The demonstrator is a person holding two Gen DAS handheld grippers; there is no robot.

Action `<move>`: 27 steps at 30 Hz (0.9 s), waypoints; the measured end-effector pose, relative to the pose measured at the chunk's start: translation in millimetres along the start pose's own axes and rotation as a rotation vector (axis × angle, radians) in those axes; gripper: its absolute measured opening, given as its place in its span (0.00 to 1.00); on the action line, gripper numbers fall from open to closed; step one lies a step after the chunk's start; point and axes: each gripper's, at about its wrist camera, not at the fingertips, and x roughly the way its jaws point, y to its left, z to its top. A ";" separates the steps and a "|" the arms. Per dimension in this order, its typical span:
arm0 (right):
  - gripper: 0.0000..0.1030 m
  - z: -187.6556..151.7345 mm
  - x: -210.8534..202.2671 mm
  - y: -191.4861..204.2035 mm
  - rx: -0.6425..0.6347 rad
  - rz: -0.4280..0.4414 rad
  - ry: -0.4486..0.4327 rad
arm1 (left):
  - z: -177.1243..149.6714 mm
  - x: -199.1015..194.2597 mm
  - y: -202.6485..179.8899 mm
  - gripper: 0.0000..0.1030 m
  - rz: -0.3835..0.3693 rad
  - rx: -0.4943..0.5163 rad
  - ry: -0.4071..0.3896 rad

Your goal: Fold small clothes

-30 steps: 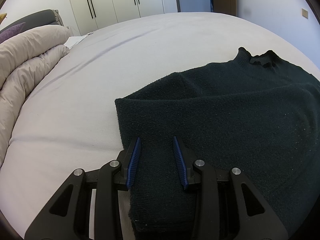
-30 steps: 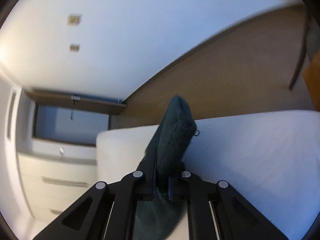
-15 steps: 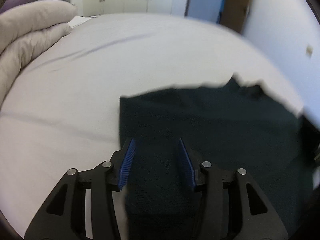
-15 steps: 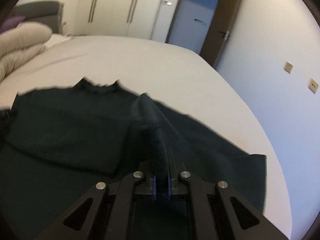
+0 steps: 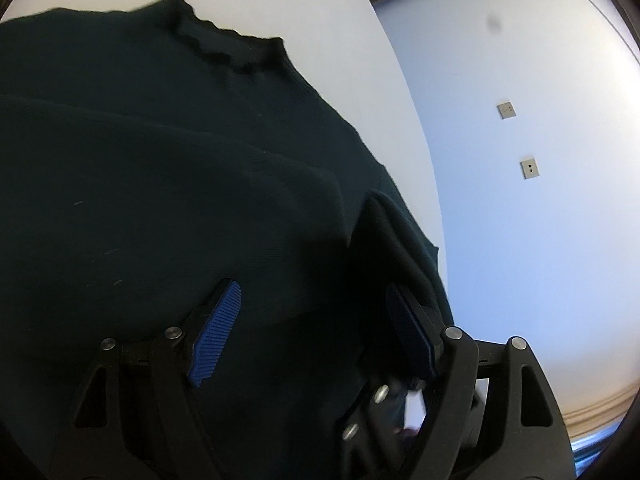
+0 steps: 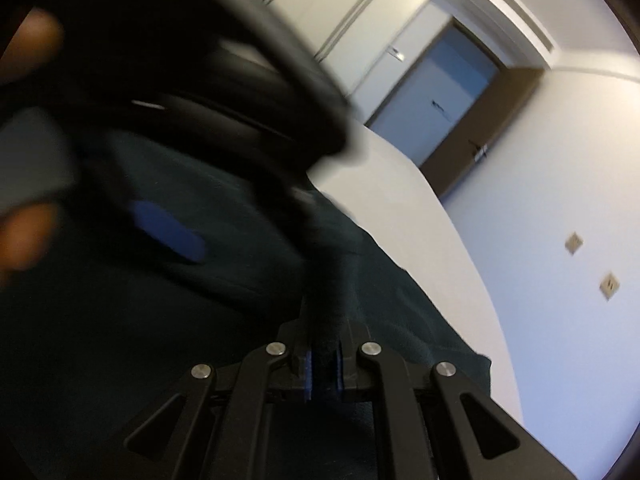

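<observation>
A dark green knit sweater (image 5: pixel 160 160) lies on the white bed (image 5: pixel 320 12), its frilled collar (image 5: pixel 228 48) at the far end. My left gripper (image 5: pixel 316 328) is open, blue pads spread wide just over the sweater's right side, near a raised fold (image 5: pixel 384 224). My right gripper (image 6: pixel 323 364) is shut on that fold of the sweater (image 6: pixel 328 300) and holds it up. The left gripper shows blurred in the right wrist view (image 6: pixel 168 236), close at upper left, with the person's hand beside it.
The bed's edge (image 6: pixel 460 248) runs along the right side, by a white wall with two wall plates (image 5: pixel 528 168). A brown-framed door (image 6: pixel 440 92) and white wardrobes (image 6: pixel 320 24) stand beyond the bed.
My left gripper has swung right across the sweater toward the right gripper and opened wider. My right gripper still pinches the fold and has come down over the sweater.
</observation>
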 end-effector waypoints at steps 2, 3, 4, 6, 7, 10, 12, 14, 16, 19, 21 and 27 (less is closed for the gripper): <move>0.09 0.5 -1.9 -0.7 0.003 0.000 -0.007 | 7.0 3.1 3.6 0.72 -0.033 -0.029 0.005; 0.09 0.4 -2.9 -2.4 0.007 0.001 -0.009 | 10.6 2.6 7.1 0.72 -0.050 -0.051 0.009; 0.09 0.8 -2.9 -3.8 0.010 0.003 -0.010 | 13.8 -0.6 11.8 0.72 -0.078 -0.076 0.001; 0.09 0.4 -4.1 -6.3 0.012 0.002 -0.012 | 20.0 -7.5 21.1 0.72 -0.097 -0.106 -0.026; 0.09 0.8 -4.4 -6.3 0.009 0.002 -0.015 | 22.1 -6.8 23.8 0.72 -0.101 -0.108 -0.019; 0.09 0.3 -5.1 -2.6 -0.021 -0.009 -0.025 | 25.2 -1.9 23.5 0.72 -0.125 -0.110 0.005; 0.09 0.0 -4.8 0.5 -0.036 -0.009 -0.027 | 28.1 2.3 23.7 0.72 -0.188 -0.131 0.017; 0.09 -3.5 -9.0 -1.9 -0.039 -0.010 -0.031 | 27.5 4.5 29.1 0.72 -0.243 -0.168 0.022; 0.09 -2.5 -9.0 -4.3 -0.035 -0.009 -0.031 | 27.3 6.9 35.9 0.72 -0.298 -0.206 0.022; 0.09 -2.0 -7.7 -6.3 -0.030 -0.005 -0.027 | 28.1 7.4 45.2 0.72 -0.356 -0.244 0.007; 0.09 -2.8 -8.5 -6.7 -0.033 -0.002 -0.031 | 28.2 6.8 50.3 0.73 -0.391 -0.267 -0.011; 0.09 -2.4 -8.2 -4.7 -0.044 -0.003 -0.035 | 21.2 20.4 37.0 0.72 -0.294 -0.192 0.011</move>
